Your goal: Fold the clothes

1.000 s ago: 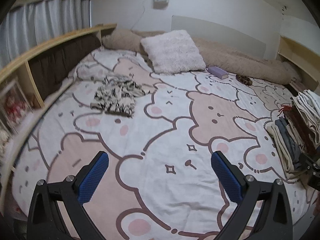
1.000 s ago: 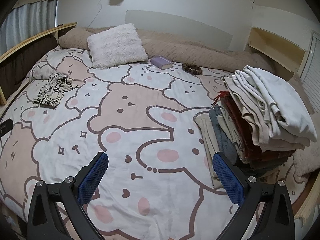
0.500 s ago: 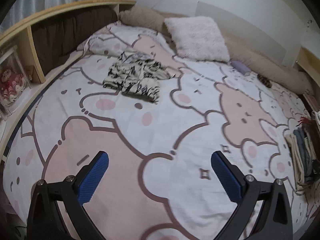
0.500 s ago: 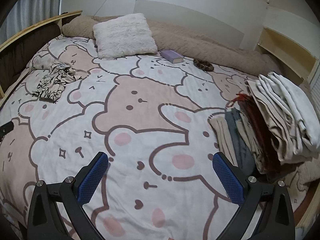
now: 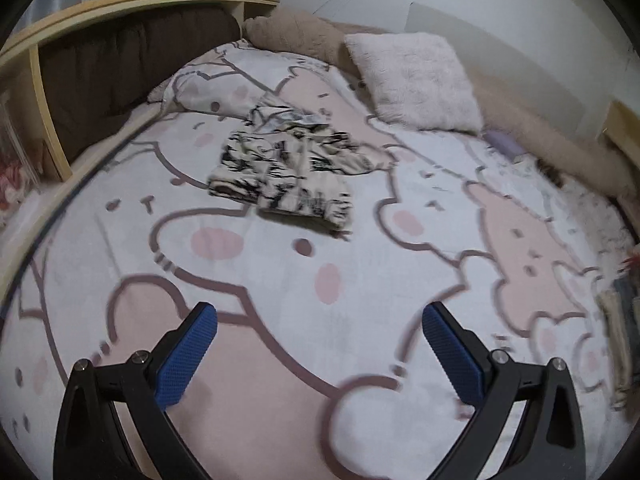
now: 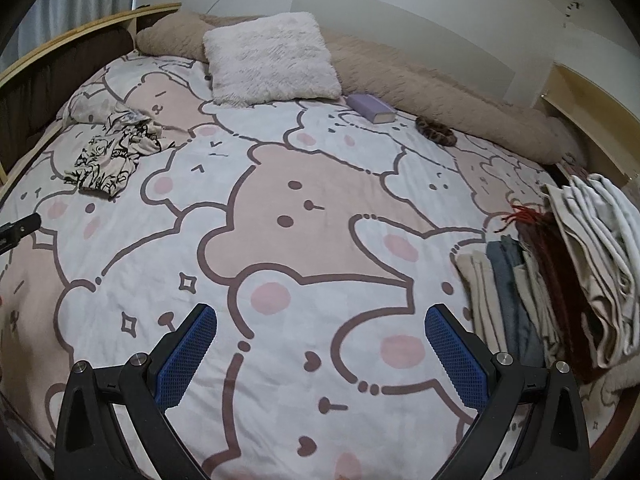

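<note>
Closer now, left gripper (image 5: pixel 320 350) gapes wide, crumpled garment (image 5: pixel 286 172) ahead.

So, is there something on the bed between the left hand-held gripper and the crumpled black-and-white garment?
Nothing visible. Only bare bear-print bedcover lies between the open left hand-held gripper and the black-and-white garment.

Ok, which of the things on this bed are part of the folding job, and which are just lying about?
Part of the job:
- crumpled black-and-white garment, not yet folded
- stack of folded clothes at the right edge
- left hand-held gripper and right hand-held gripper, both open and empty

Just lying about:
- fluffy white pillow
- purple book
- brown scrunchie-like ring
- long beige bolster
</note>
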The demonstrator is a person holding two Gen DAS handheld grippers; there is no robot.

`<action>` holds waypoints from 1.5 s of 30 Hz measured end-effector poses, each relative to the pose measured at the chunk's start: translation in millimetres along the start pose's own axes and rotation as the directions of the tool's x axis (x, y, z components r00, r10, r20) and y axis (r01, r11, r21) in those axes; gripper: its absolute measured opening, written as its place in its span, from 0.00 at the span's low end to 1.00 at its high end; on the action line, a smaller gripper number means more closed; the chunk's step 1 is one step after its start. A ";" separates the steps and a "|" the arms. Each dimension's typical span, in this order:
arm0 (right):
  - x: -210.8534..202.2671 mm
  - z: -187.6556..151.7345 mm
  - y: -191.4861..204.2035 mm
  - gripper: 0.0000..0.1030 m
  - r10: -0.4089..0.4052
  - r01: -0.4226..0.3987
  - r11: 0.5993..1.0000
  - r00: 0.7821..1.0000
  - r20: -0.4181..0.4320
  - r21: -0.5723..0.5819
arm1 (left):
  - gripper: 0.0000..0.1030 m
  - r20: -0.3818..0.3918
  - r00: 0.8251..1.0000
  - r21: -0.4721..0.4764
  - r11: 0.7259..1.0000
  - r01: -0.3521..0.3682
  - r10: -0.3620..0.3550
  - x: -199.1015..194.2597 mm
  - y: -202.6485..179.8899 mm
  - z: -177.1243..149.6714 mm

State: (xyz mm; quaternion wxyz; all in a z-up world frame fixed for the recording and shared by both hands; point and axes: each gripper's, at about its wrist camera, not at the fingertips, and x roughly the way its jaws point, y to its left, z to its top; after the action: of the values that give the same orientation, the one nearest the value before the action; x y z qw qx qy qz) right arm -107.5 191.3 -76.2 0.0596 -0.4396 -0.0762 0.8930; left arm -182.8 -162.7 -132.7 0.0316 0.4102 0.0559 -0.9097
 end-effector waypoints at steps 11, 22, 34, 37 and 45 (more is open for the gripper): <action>40.2 2.4 9.7 1.00 0.012 -0.013 1.000 0.997 -0.070 -0.015 | 1.00 -0.004 1.000 0.090 0.996 -0.018 0.019 89.4 -1.4 45.0; 55.8 -0.8 -5.9 1.00 -0.004 0.005 1.000 0.995 -0.101 0.007 | 0.68 -0.135 0.990 -0.037 0.998 -0.050 0.045 190.9 -8.9 68.6; 40.9 -0.5 -17.6 1.00 0.018 -0.016 1.000 0.998 -0.068 0.023 | 0.04 0.052 0.993 0.028 0.994 0.101 -0.102 97.7 -11.3 85.2; 28.1 -2.5 -23.0 1.00 0.039 -0.037 0.998 0.998 -0.042 0.043 | 0.04 0.119 0.976 0.111 0.980 0.168 -0.180 42.4 -28.3 77.6; -20.0 -30.5 -59.1 1.00 0.085 -0.087 0.987 0.996 0.023 0.133 | 0.04 0.153 0.863 0.327 0.849 0.415 -0.481 -112.9 -95.1 9.3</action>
State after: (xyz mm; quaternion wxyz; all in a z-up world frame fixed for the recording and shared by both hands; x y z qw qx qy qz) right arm -68.7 248.4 -67.9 0.0497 -0.4298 0.0023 0.9016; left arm -124.9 -68.3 -34.7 -0.2353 0.2779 0.0162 -0.9312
